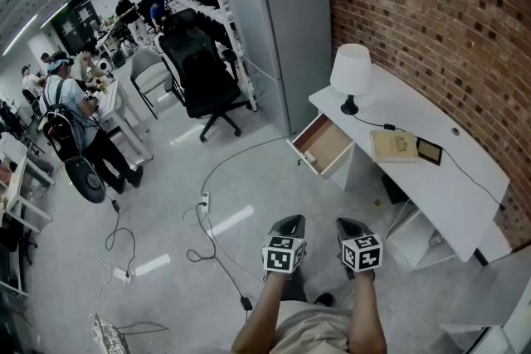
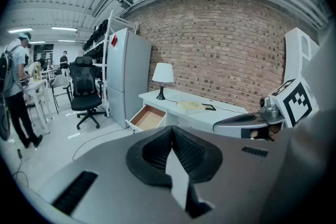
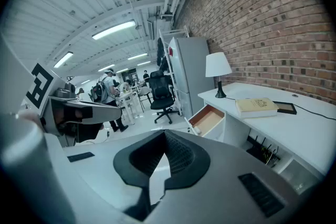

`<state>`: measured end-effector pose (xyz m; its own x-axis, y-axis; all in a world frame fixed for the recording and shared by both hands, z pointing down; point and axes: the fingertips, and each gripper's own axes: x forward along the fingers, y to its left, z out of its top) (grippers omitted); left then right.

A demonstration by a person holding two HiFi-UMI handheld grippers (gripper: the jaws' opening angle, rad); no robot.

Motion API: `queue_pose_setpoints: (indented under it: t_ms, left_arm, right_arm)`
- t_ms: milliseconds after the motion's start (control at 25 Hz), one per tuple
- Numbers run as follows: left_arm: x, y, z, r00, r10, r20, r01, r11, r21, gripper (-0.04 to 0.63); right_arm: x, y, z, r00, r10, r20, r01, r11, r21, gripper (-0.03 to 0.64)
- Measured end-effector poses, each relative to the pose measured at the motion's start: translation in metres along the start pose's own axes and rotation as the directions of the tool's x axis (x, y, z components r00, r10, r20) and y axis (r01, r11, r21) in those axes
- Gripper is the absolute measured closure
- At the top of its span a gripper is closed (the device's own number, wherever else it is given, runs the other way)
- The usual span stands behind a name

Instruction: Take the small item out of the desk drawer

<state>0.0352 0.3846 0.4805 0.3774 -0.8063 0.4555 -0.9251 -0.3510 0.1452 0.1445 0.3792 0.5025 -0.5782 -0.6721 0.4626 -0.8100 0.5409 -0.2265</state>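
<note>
Small item [image 3: 198, 130] apparently lies in drawer [image 3: 214, 119]; left hand-held gripper [image 2: 171, 131] and right hand-held gripper [image 3: 164, 135] pressed together, empty.

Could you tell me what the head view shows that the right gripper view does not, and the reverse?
Only the head view shows the floor cables, the power strip and the person's forearms. Only the right gripper view shows the ceiling lights and, close up, the right gripper with its claw shut and empty. Both show the open drawer, the lamp, the book, the fridge, the black chair and the brick wall.
</note>
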Motion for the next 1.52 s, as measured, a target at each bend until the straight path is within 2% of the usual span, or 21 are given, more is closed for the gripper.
queue_pose_setpoints:
  t_ms: [360,480,640,760,1200,1520]
  left_arm:
    - [-0.003,-0.016,0.010,0.999,-0.027,0.034,0.025,0.997,0.071,0.578]
    - [-0.005,-0.016,0.015,0.998,-0.020,0.055,0.016,0.997,0.070,0.578]
    - [-0.006,-0.012,0.017,0.998,-0.019,0.058,0.013,0.996,0.089,0.578]
    - [-0.001,-0.005,0.022,0.998,-0.007,0.067,0.002,0.997,0.076,0.578]
    - [0.050,0.025,0.066,0.995,-0.003,0.102,-0.004,0.998,0.060,0.578]
    - [0.117,0.056,0.101,0.994,-0.032,0.102,0.029,0.999,0.035,0.578]
  right_arm:
    - [-0.008,-0.002,0.006,1.000,0.015,0.020,-0.015,1.000,-0.007,0.592]
    - [-0.008,-0.005,0.007,1.000,0.012,0.027,-0.012,1.000,0.001,0.592]
    - [-0.010,-0.007,0.016,0.996,0.040,0.077,-0.045,0.997,0.057,0.592]
    - [-0.009,-0.008,0.016,0.996,0.053,0.071,-0.055,0.998,0.037,0.592]
    - [0.030,-0.037,0.046,0.998,0.054,0.035,-0.054,0.999,-0.009,0.592]
    - [0.084,-0.076,0.072,0.998,0.056,-0.005,-0.056,0.998,-0.014,0.592]
